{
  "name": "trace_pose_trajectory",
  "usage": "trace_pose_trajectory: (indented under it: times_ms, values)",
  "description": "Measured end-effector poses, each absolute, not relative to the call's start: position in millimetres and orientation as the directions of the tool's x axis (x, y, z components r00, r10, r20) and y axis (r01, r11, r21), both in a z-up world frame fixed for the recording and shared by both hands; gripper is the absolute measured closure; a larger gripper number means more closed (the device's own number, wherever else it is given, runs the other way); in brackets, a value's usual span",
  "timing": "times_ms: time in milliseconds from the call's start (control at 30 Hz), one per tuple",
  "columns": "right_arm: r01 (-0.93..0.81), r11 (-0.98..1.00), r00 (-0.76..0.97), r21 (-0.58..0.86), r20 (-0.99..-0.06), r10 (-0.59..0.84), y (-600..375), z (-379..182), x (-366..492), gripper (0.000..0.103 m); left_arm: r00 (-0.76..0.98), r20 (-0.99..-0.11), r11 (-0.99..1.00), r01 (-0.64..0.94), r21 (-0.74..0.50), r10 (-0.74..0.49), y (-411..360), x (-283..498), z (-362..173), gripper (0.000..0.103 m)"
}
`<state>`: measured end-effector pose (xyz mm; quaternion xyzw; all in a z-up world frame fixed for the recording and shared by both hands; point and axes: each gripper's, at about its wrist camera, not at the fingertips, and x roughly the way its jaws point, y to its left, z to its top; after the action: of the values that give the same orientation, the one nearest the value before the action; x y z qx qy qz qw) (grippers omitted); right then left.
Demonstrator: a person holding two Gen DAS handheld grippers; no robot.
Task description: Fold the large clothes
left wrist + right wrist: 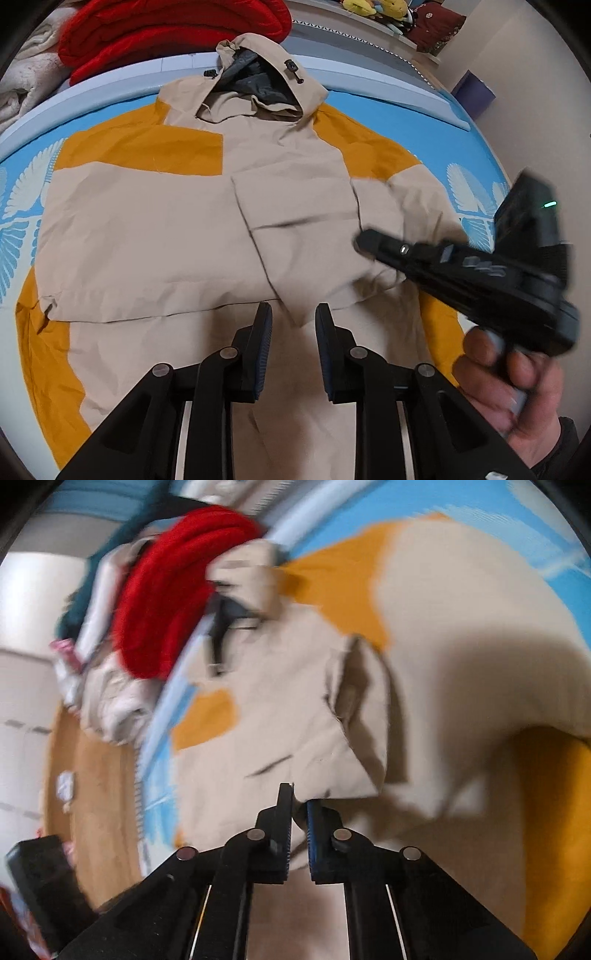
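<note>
A large beige and mustard hooded jacket (pixel 155 229) lies flat on a blue patterned sheet (pixel 402 122), hood at the far side. Its left sleeve is folded across the chest. My left gripper (pixel 293 314) is open and empty, hovering over the jacket's lower middle. My right gripper (pixel 300 805) is shut on the cuff end of the right sleeve (pixel 332 768) and holds it lifted over the jacket's body; it also shows in the left wrist view (pixel 364 242) at the right, blurred by motion. The right wrist view is blurred.
Red folded fabric (pixel 166 33) and cream blankets (pixel 26 81) are piled at the far left of the bed. Plush toys (pixel 373 7) sit on the ledge behind. A purple box (pixel 476 94) stands at the far right by the wall.
</note>
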<state>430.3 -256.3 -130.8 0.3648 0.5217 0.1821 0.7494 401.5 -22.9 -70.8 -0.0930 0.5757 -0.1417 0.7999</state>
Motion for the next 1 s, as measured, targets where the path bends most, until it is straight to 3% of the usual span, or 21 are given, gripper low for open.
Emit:
trace_pose_trajectory:
  times_ms: [167,333,400,467,567,633,667,800,900,1000]
  values:
    - [-0.141,0.579,0.392,0.803,-0.492,0.777,-222.0,-80.5,419.3,0.097,0.342,-0.869,0.933,0.087,-0.349,-0.357,-15.5,404.6,-63.5,0.065]
    - [-0.312,0.535,0.321,0.785,-0.443,0.837,-189.8,-49.2,404.2,0.092,0.389,-0.837,0.913,0.030,-0.407,-0.386,0.8,407.8,-58.2,0.064]
    - [-0.301,0.549,0.326,0.780,-0.457,0.828,-188.6,-50.3,401.9,0.092,0.387,-0.837,0.911,0.017,-0.412,-0.386,4.8,409.0,-60.0,0.067]
    - [-0.276,0.551,0.332,0.788,-0.459,0.824,-193.6,-55.1,403.4,0.089,0.399,-0.843,0.917,-0.013,-0.400,-0.362,10.9,409.9,-60.6,0.082]
    - [-0.239,0.593,0.337,0.769,-0.507,0.793,-193.9,-60.1,406.3,0.083,0.382,-0.870,0.910,-0.144,-0.388,-0.311,35.6,415.0,-71.2,0.085]
    - [-0.207,0.635,0.371,0.745,-0.540,0.755,-200.6,-60.4,406.8,0.062,0.362,-0.877,0.880,-0.235,-0.413,-0.315,56.3,416.8,-82.7,0.085]
    - [-0.189,0.651,0.386,0.735,-0.554,0.738,-204.4,-59.3,406.4,0.060,0.350,-0.878,0.864,-0.268,-0.427,-0.325,65.6,417.6,-88.5,0.086]
    - [0.012,0.776,0.424,0.630,-0.706,0.567,-230.5,-80.0,408.7,0.059,0.341,-0.883,0.833,-0.339,-0.437,-0.324,89.6,421.5,-101.1,0.081]
    - [0.140,0.849,0.347,0.509,-0.828,0.440,-245.4,-104.7,412.6,0.059,0.345,-0.890,0.824,-0.378,-0.423,-0.298,103.0,423.3,-106.8,0.074]
    - [0.248,0.849,0.297,0.467,-0.871,0.393,-269.9,-129.2,416.5,0.059,0.335,-0.894,0.797,-0.428,-0.425,-0.297,120.4,421.7,-116.1,0.075]
